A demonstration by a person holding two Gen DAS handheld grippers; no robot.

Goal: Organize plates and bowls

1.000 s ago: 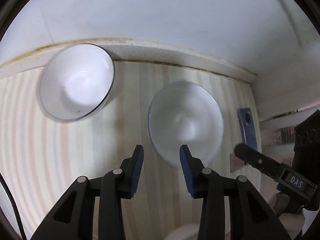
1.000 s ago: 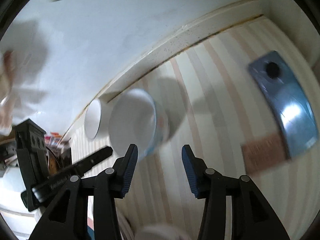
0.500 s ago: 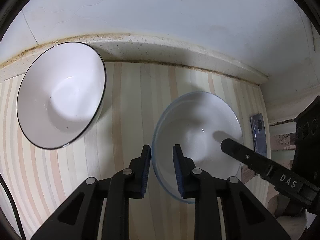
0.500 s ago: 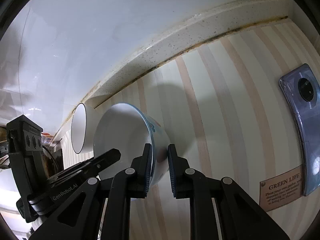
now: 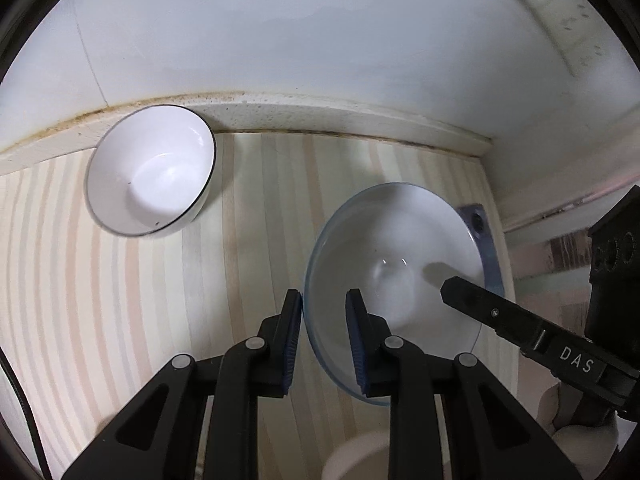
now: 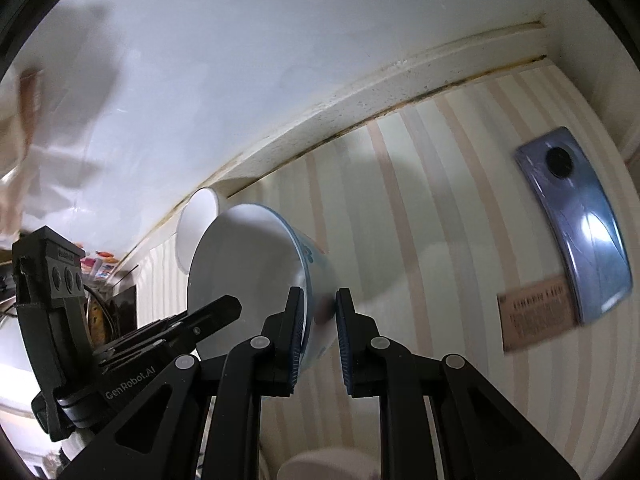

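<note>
A: What takes up most of the view?

B: A white wall [image 5: 320, 40], and below it a countertop [image 5: 120, 300] covered in pale stripes of cream and beige. A speckled ledge [image 5: 340, 114] runs along the seam between them.

A: And the dishes?

B: Two bowls. The blue-rimmed bowl [image 5: 394, 264] is the larger in the left wrist view, white inside. It is tilted and looks lifted off the stripes. The right wrist view shows blue patterning on its outer wall.

A: Who has it?

B: Both tools. The left gripper [image 5: 322, 338] straddles its near rim, one pad inside and one outside, narrowed onto the wall. The right gripper [image 6: 318, 330] is clamped on the opposite rim in the same way, one finger in the bowl and one on the outside.

A: The other bowl?

B: A white bowl with a thin black rim [image 5: 150, 170] sits on the countertop against the ledge, well to the left of the held one, untouched.

A: Anything smaller?

B: A blue phone [image 6: 576, 222] lies face down on the countertop to the right, camera ring up. Just beside it is a small brown card [image 6: 536, 316], its print too blurred to read. A white rounded object [image 6: 332, 464] peeks in at the bottom edge; I cannot tell what it is.
</note>
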